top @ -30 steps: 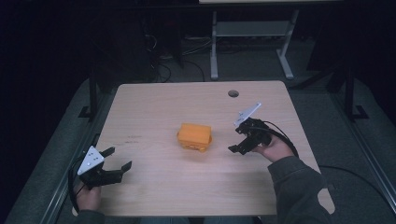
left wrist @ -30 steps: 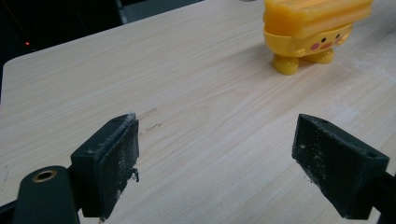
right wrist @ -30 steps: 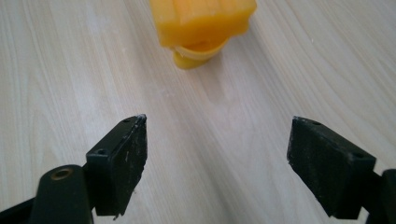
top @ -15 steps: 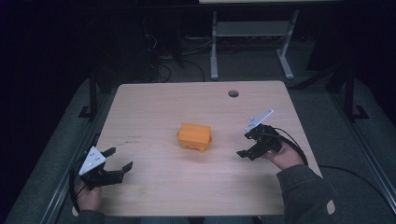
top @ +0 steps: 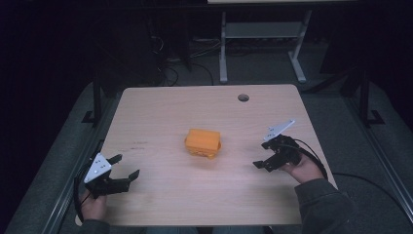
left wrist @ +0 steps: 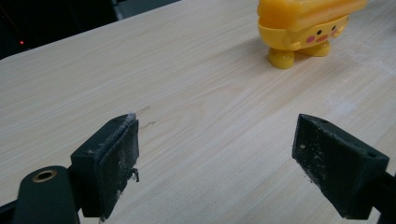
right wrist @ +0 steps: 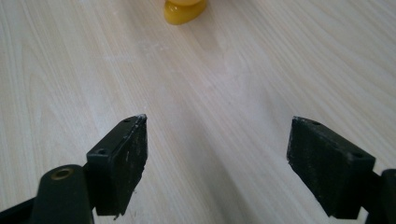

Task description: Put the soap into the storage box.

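Black claw (left wrist: 215,161), glossy yellow toy (left wrist: 306,25)

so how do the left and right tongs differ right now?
The left tongs sit at the table's near left corner, far from the orange toy; the right tongs sit at the right side, closer to it. In the left gripper view the toy's body, face and feet show; the right gripper view catches just one foot at the top edge. Both are open, hold nothing and point roughly toward the toy.
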A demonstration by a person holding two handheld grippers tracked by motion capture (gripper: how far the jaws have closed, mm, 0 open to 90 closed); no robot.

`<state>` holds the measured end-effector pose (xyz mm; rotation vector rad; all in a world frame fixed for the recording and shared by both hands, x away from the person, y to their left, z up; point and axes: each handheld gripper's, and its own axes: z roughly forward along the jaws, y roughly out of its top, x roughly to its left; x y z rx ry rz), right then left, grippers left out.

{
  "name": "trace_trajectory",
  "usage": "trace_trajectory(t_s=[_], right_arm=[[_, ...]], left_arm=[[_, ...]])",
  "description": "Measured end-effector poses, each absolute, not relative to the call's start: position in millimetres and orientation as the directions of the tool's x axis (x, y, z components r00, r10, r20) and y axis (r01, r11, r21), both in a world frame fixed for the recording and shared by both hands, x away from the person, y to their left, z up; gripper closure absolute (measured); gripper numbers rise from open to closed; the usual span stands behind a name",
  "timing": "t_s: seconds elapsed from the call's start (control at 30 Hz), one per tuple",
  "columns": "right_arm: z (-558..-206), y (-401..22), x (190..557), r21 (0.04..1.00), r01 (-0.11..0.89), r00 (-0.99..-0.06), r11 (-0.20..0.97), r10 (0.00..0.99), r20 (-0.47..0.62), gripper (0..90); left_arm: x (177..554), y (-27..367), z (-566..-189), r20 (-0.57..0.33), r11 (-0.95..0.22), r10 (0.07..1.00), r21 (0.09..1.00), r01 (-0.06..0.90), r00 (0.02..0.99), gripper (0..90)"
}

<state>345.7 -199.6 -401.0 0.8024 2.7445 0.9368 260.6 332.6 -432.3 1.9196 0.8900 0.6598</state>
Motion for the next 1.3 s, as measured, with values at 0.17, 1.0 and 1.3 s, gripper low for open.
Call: trace_trajectory(t_s=[0.17, 1.0, 1.3], right_arm=[[-410.1, -207.8, 339.5, 0.599, 0.462, -0.84, 0.654, 0.539, 0.06, 19.8], [-430.7, -233.7, 314.7, 0.616, 0.495, -0.811, 0.613, 0.58, 0.075, 20.3], [-442.6, -242.4, 302.5, 0.616, 0.515, -0.797, 0.596, 0.598, 0.087, 20.3]], left_arm=[[260.9, 331.9, -432.8, 0.094, -0.349, 0.793, 0.88, 0.322, 0.602, 13.9], [260.9, 330.1, -434.2, 0.097, -0.353, 0.791, 0.879, 0.321, 0.604, 13.9], [261.0, 328.9, -434.6, 0.104, -0.361, 0.787, 0.877, 0.317, 0.609, 13.9]])
